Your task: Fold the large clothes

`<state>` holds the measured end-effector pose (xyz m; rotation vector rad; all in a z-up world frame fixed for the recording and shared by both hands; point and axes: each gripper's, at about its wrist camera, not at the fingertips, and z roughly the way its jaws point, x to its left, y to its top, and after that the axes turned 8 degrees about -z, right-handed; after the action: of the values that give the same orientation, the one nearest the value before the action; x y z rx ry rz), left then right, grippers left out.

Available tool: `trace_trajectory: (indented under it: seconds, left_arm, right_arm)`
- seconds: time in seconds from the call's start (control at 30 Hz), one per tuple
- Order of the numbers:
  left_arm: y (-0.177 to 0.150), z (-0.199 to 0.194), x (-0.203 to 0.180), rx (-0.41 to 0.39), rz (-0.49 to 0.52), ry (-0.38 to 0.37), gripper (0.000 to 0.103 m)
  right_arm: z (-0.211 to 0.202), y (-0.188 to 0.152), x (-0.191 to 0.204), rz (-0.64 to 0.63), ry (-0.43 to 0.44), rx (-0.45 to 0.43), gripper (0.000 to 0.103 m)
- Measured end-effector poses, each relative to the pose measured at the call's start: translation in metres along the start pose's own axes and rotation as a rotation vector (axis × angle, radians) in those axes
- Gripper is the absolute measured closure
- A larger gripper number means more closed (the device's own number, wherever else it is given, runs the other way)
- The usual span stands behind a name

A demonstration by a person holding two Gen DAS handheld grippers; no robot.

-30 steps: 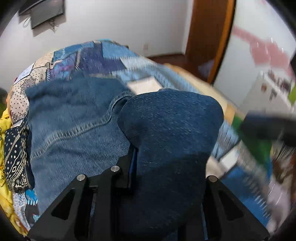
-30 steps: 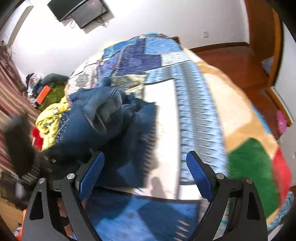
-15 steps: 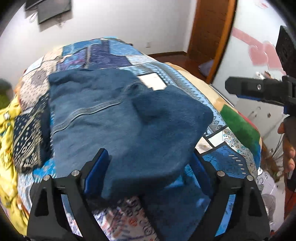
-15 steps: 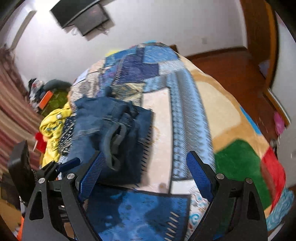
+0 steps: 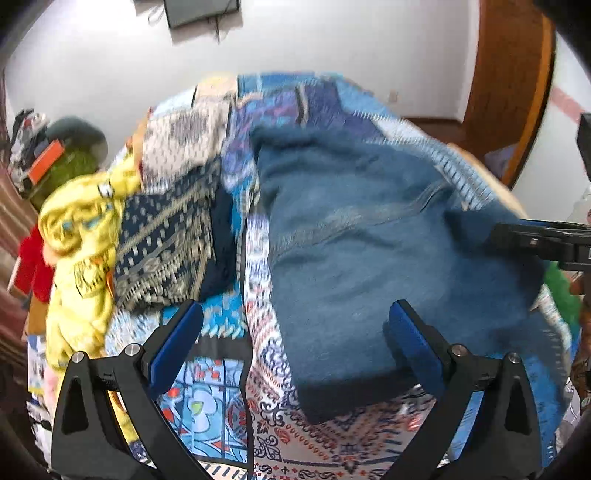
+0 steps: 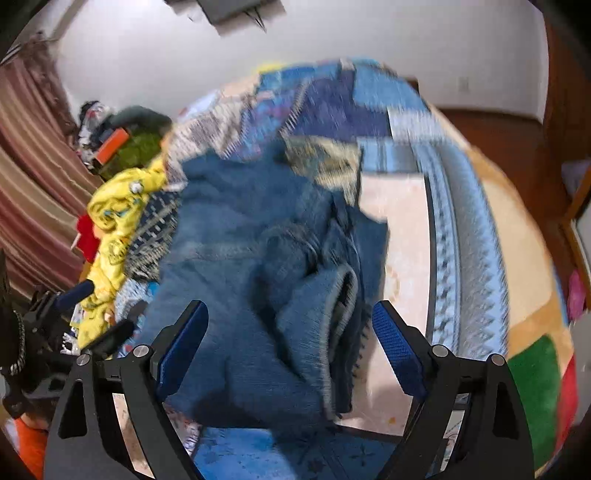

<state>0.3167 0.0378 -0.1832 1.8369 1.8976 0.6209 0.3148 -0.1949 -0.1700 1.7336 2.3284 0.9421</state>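
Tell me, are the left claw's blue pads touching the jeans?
Apart: in the left wrist view the left gripper stands open, pads clear of the jeans.

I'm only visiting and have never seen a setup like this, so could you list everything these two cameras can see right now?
jeans: one, blue denim, folded, lying on the bed.
bedspread: one, patchwork of blues, white, tan and green, under everything.
patterned cloth: one, navy with pale motifs, left of the jeans.
yellow garment: one, crumpled, at the bed's left edge.
red cloth: one, beside the yellow garment.
screen: one, dark, on the white wall.
curtain: striped brown, far left.
left gripper: black with blue pads, just opened, empty.
right gripper: same colours, open over the jeans.
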Motion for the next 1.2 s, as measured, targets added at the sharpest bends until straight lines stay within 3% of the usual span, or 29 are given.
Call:
trace_trajectory:
  seconds: [0.07,0.13,0.4,0.53,0.67,0.9,1.03,1.2]
  left_arm:
    - [-0.010,0.018,0.001,0.056,0.002,-0.011,0.001]
    - [-0.018,0.023,0.004,0.050,-0.029,-0.049,0.000]
    - [-0.030,0.029,0.020,0.097,-0.175,-0.170,0.000]
    - [-0.021,0.020,0.021,0.106,-0.135,-0.156,0.001]
    - [-0.003,0.005,0.029,0.034,-0.099,-0.090,0.001]
    - [0.031,0.006,0.043,0.003,-0.141,-0.127,0.001]
    - [0.047,0.029,0.049,0.069,-0.195,-0.226,0.001]
    - [0.055,0.073,0.051,0.216,-0.279,-0.359,0.001]
  right_arm:
    - [0.003,-0.011,-0.014,0.020,0.013,0.017,0.010]
    - [0.004,-0.023,-0.028,0.038,0.016,0.022,0.001]
    - [0.003,-0.053,-0.040,0.085,0.090,0.020,0.000]
    - [-0.002,-0.050,-0.037,0.094,0.082,0.033,0.000]
    - [-0.014,-0.036,-0.030,0.056,0.049,0.030,0.000]
    - [-0.029,0.003,-0.016,0.006,0.068,-0.052,0.000]
    - [-0.011,0.019,-0.013,-0.003,0.120,-0.035,0.000]
    - [0.039,0.030,-0.036,0.069,0.167,0.064,0.000]
